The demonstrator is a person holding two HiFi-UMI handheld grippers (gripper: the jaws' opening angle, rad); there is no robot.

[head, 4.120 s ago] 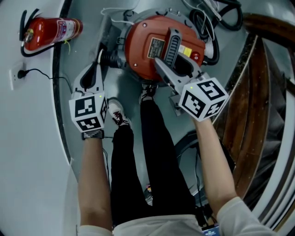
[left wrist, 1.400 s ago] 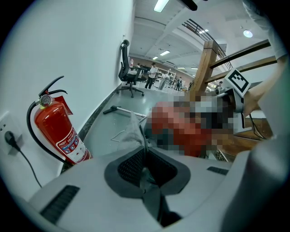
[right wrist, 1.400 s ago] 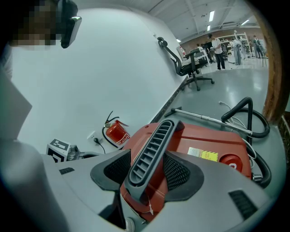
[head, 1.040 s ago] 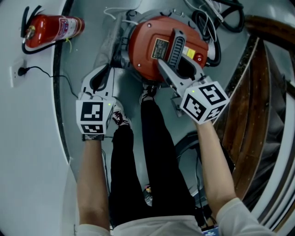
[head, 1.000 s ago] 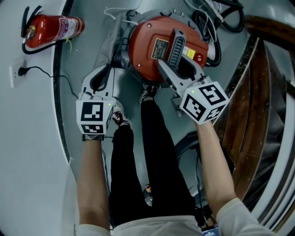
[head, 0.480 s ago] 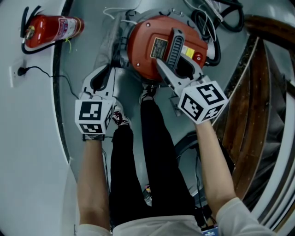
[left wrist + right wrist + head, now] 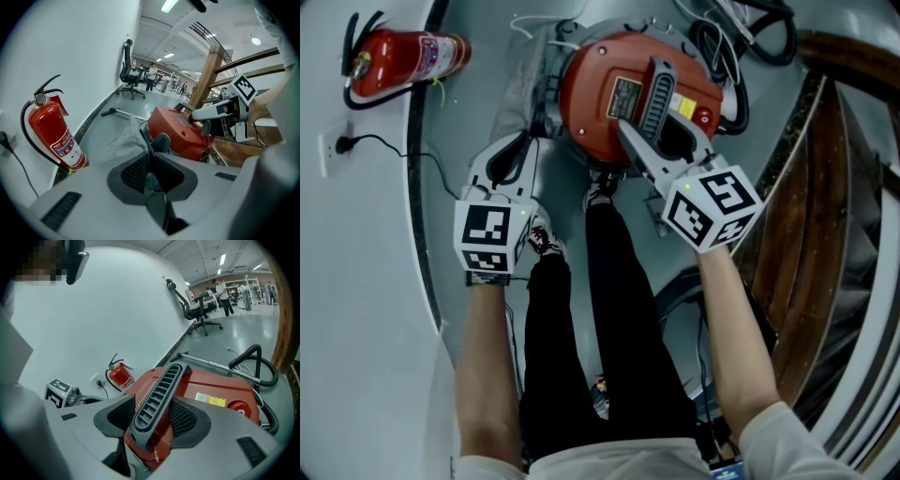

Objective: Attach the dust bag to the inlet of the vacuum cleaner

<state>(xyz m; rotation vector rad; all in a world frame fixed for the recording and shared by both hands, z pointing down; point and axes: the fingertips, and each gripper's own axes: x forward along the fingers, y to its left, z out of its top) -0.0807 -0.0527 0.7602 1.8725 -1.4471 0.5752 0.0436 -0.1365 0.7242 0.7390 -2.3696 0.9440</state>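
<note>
Head view looks steeply down: left claw [image 7: 512, 150], right claw [image 7: 661, 138], vacuum [image 7: 598, 103] at upper centre. Left claw view faces the vacuum low from its side. Right claw view sits close over its handle [image 7: 157, 401]. All share the extinguisher [image 7: 403, 61].

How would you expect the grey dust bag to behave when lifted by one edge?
Probably floppy: the dust bag lies crumpled beside the vacuum cleaner. Likely light too, as it looks like thin cloth, so it should sag and drape.
</note>
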